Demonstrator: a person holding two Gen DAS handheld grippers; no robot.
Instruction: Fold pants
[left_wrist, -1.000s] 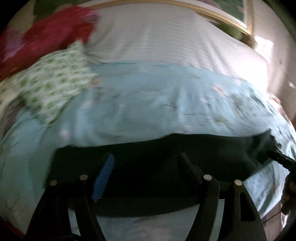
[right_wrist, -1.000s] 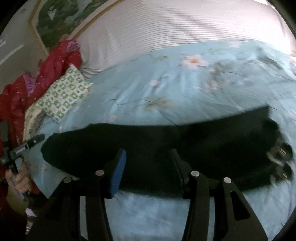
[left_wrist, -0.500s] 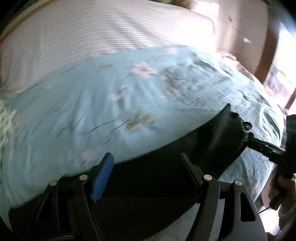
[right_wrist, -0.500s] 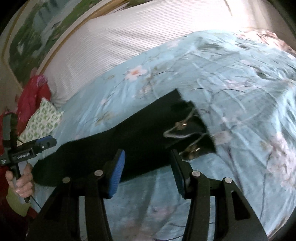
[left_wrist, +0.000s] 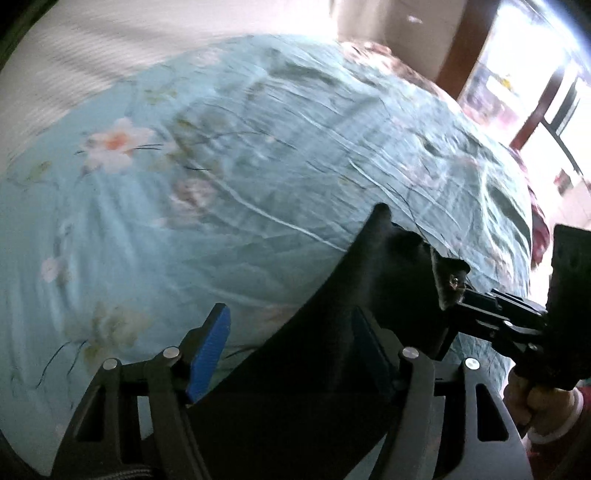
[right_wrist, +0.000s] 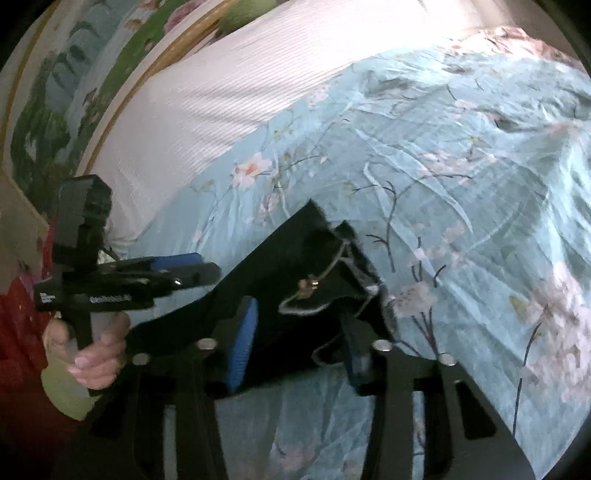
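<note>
While both claws are working at the bed, counts are reading as follows: one pair of pants (right_wrist: 295, 258), two claws, two hands, one bed.

Left claw (left_wrist: 291, 325): jaws are closing, standing wide. The black cloth is running up between them and over the right-hand finger. The blue pad (left_wrist: 208, 350) on the left-hand finger is showing bare, clear of the cloth. No grip seen.

Right claw (right_wrist: 295, 347): jaws are closing with the bunched waist end lying between them. The pads are not visibly clamping yet.

Left hand (right_wrist: 96, 354) is wrapping the handle behind the left claw. Right hand (left_wrist: 532, 402) is doing the same behind the right claw.

Writing: a line of white lettering (right_wrist: 107, 297) is showing on the side of the left claw's body, too blurred to read. No other label is legible.

Pants: plain black, lying as one long dark band on the blue floral bed cover (right_wrist: 461, 166). The band is stretching from just ahead of the right claw's fingers back to the left claw's tips. The waist end is looking fuzzy at its edge. A pale drawstring (right_wrist: 332, 262) is looping across it and carrying a brass-coloured tip (right_wrist: 310, 284).

Beyond both claws, a white ribbed sheet (right_wrist: 240, 92) is covering the far part of the bed. A framed landscape picture (right_wrist: 66, 110) is hanging past it.
</note>
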